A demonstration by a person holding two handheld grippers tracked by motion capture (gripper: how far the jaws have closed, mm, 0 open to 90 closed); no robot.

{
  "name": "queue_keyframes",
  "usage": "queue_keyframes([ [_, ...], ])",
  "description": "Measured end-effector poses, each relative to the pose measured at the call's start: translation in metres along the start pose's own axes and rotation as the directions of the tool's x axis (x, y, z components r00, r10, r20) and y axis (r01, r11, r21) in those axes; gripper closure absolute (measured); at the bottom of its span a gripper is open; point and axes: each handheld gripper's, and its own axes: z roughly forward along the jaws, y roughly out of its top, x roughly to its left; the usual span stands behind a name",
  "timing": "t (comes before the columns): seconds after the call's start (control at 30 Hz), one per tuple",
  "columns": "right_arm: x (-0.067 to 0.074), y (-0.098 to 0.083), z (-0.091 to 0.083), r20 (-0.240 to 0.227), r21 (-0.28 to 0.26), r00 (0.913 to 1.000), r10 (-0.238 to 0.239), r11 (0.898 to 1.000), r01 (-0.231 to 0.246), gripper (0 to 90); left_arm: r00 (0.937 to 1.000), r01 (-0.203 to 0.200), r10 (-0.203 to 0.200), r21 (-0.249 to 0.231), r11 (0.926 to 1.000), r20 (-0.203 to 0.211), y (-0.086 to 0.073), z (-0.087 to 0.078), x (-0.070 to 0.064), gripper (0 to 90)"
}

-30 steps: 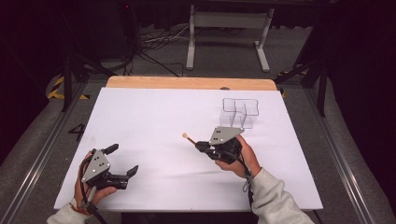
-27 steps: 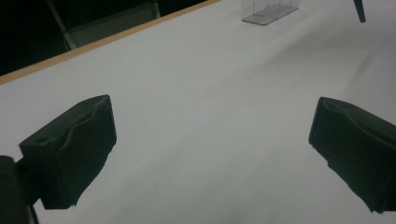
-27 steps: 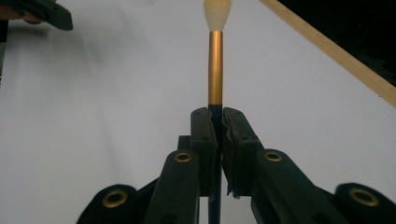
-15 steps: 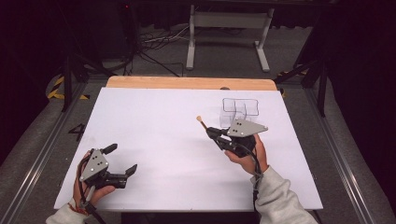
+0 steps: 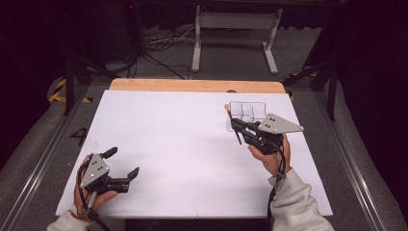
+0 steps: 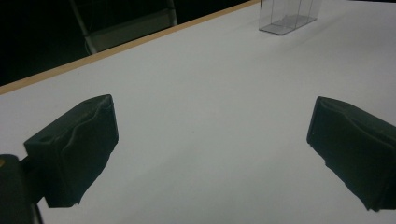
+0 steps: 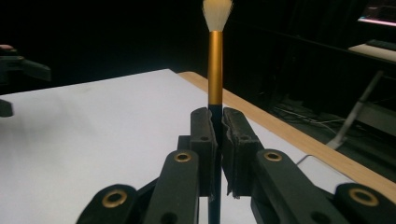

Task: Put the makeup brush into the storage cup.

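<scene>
In the high view the right gripper (image 5: 234,125) sits right of centre in the frame, held in the person's right hand (image 5: 269,156) above the white desk (image 5: 192,144). Its fingers are clenched on a brush (image 5: 233,126), which runs from a pale tip at upper left down to a dark handle end at lower right, tilted across the fingers. Just behind and to the right of the brush stands a clear box (image 5: 248,111) with several compartments, on the desk near its far edge; whether the brush touches it cannot be told.

In the right gripper view the brush (image 7: 215,70) rises upright through the middle of the frame: dark handle pinched between the two fingers (image 7: 203,144), then a gold ferrule, then white bristles at the top edge. The desk (image 7: 93,140) spreads to the left, with its wooden rim running along the right.

The left gripper (image 5: 121,163) lies at the lower left of the high view, held in the left hand (image 5: 91,195) near the desk's near edge, well apart from the right one. Its fingers are released and spread wide, holding nothing. In the left gripper view the two fingers (image 6: 74,149) stand at the lower left and lower right, bare desk (image 6: 210,116) between them, and the box (image 6: 289,16) at the top right.
</scene>
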Motion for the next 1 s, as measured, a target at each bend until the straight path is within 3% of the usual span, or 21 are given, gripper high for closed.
queue_keyframes([
  [0.33, -0.012, -0.003, -0.008, 0.072, -0.057, 0.9963, 0.046, 0.998, -0.042, 83.8, 1.0000, -0.001, 0.001, 0.000, 1.0000, 0.000, 0.000, 0.000, 0.000, 2.2],
  [0.47, -0.022, -0.009, -0.012, 0.112, -0.101, 0.9889, 0.097, 0.991, -0.086, 83.8, 1.0000, 0.004, -0.004, 0.000, 1.0000, 0.007, 0.000, 0.000, 0.001, 2.2],
  [0.53, -0.025, -0.011, -0.012, 0.133, -0.098, 0.9861, 0.098, 0.991, -0.086, 83.8, 1.0000, -0.001, 0.001, -0.001, 1.0000, -0.001, 0.000, 0.000, 0.001, 2.2],
  [0.87, -0.039, -0.022, -0.015, 0.183, -0.135, 0.9730, 0.141, 0.984, -0.117, 83.8, 1.0000, 0.003, -0.003, -0.004, 1.0000, -0.003, -0.001, 0.001, 0.002, 2.1],
  [1.0, -0.046, -0.025, -0.014, 0.174, -0.175, 0.9712, 0.163, 0.976, -0.132, 83.8, 1.0000, 0.006, -0.006, -0.005, 1.0000, -0.003, -0.001, 0.001, 0.001, 2.4],
])
